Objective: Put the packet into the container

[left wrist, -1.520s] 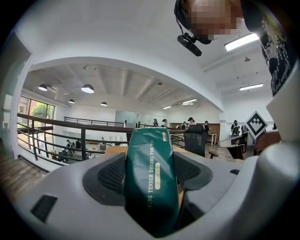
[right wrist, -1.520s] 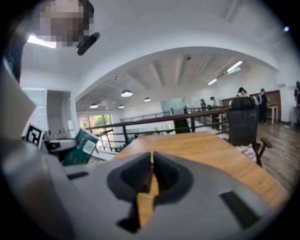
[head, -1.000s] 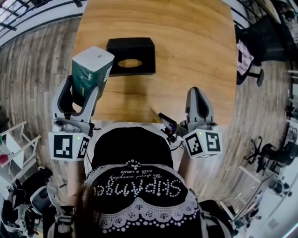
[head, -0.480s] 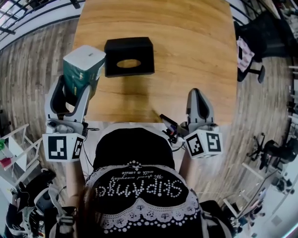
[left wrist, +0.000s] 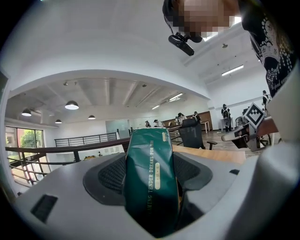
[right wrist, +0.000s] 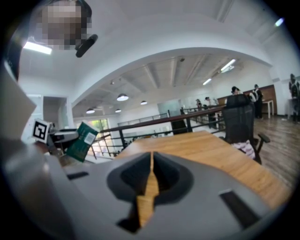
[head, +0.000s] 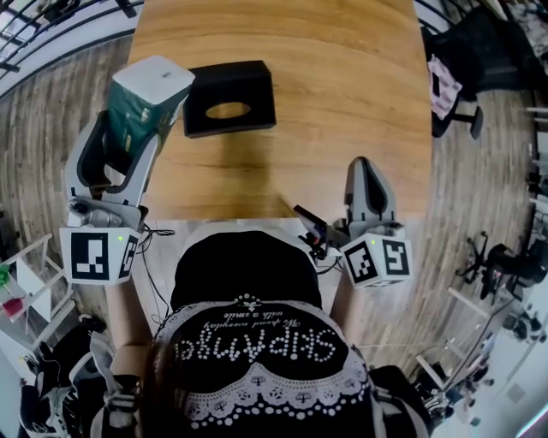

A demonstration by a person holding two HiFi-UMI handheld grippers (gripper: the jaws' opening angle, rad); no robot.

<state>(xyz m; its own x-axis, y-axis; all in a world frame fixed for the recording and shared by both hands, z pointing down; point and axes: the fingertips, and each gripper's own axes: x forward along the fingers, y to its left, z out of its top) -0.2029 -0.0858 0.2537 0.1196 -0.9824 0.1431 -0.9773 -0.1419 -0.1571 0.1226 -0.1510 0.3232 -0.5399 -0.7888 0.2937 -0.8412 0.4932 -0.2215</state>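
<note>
A dark green packet (head: 145, 107) with a white end face stands upright in my left gripper (head: 128, 141), which is shut on it, raised at the table's left edge. In the left gripper view the packet (left wrist: 151, 178) fills the gap between the pads and shows gold print. The black container (head: 229, 97), a box with an oval slot in its top, sits on the wooden table just right of the packet. My right gripper (head: 368, 190) is shut and holds nothing, near the table's front edge at the right. The right gripper view shows the packet (right wrist: 80, 141) far left.
The wooden table (head: 342, 103) stretches beyond the container. A black office chair (head: 467, 77) with a pink cloth stands off the table's right side. A metal railing (head: 51, 21) runs at the far left. Shelving and cables sit low left by the person.
My left gripper has moved left and farther from me with the packet, now beside the container's left end. The right gripper has stayed almost where it was.
</note>
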